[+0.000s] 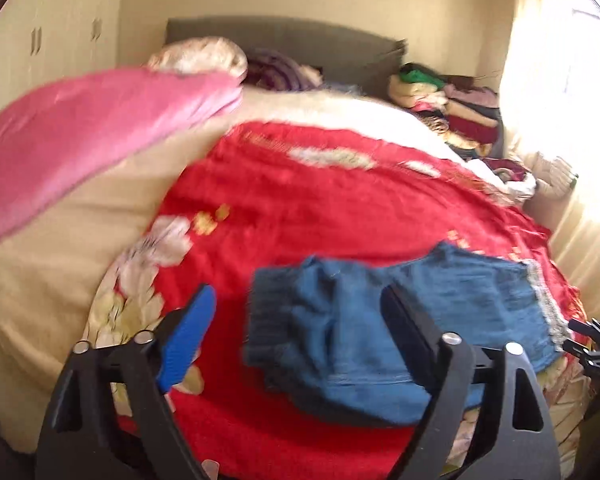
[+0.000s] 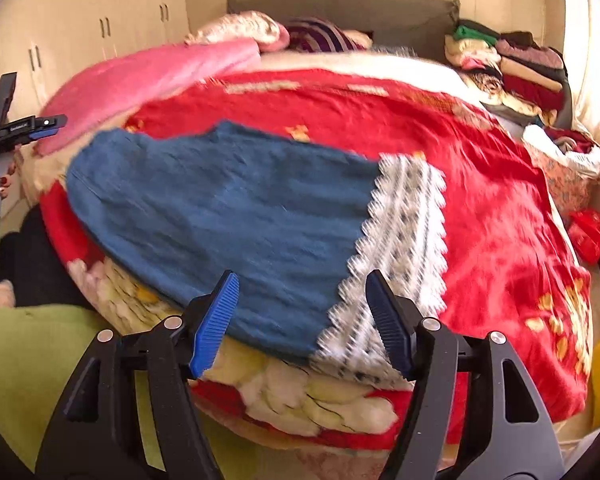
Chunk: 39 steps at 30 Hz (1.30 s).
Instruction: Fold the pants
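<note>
Both claws stand spread and empty, left gripper (image 1: 296, 336) and right gripper (image 2: 302, 320), over the blue knitted pants with a white patterned cuff (image 2: 228, 216) mid-frame on the red floral blanket (image 2: 500, 220); apparently between folds, needing a fresh edge grasp.

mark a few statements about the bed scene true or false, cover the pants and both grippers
1. The blue pants lie on a red blanket. True.
2. The right gripper is clamped on the pants. False: its jaws stand apart, nothing pinched between them.
3. The pants have a white patterned band at one end. True.
4. The left gripper is shut. False: its jaws are wide open above the pants.
5. A pink blanket lies on top of the pants. False: it lies apart from them, further up the bed.
</note>
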Available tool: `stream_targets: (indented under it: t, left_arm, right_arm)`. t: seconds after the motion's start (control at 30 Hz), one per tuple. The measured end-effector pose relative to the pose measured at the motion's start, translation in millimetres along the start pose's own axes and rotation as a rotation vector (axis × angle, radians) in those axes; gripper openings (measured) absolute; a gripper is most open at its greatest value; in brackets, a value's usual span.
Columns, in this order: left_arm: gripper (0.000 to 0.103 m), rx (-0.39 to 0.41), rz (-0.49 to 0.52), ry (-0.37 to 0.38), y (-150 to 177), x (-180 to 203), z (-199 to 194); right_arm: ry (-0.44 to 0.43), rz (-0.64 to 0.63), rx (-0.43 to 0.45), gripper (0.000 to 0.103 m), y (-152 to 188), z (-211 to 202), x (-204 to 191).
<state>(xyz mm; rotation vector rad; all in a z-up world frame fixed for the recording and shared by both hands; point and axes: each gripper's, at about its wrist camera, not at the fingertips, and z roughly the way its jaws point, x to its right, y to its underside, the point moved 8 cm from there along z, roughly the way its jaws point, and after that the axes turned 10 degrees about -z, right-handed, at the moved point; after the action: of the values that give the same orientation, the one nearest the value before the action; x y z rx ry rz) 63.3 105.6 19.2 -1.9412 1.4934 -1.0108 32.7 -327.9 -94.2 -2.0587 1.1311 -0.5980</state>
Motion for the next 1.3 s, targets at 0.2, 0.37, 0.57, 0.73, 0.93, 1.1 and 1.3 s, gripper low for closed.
stream_targets:
  t: [0.2,0.37,0.57,0.73,0.93,1.1,1.3]
  left_arm:
    - [0.095,-0.061,0.150,0.106,17.5,81.2,17.7]
    - [0.095,-0.194,0.238,0.177,55.4,133.0,60.4]
    - [0.095,-0.330,0.313,0.187,107.9,158.0,107.1]
    - [0.096,-0.420,0.409,0.121,135.9,160.9,132.3]
    - [0.096,-0.364,0.383,0.170,99.9,175.9,115.3]
    - [0.096,-0.316,0.351,0.179,62.1,192.3,118.5]
    - [0.096,-0.296,0.326,0.165,31.4,200.9,141.8]
  right_arm:
    - [-0.051,0.003,0.016,0.063,-7.9,8.9,-15.9]
    - [-0.067,0.050,-0.029,0.068,6.8,21.7,-15.3]
    - [-0.076,0.117,-0.092,0.072,27.3,37.2,-9.2]
    - [-0.084,0.148,-0.028,0.073,19.2,19.4,-1.6]
    - [-0.005,0.215,0.037,0.077,5.1,-3.6,44.5]
    - [0.068,0.225,0.061,0.078,-19.9,-7.7,88.6]
    - [-0.002,0.323,0.012,0.078,-45.4,29.6,134.3]
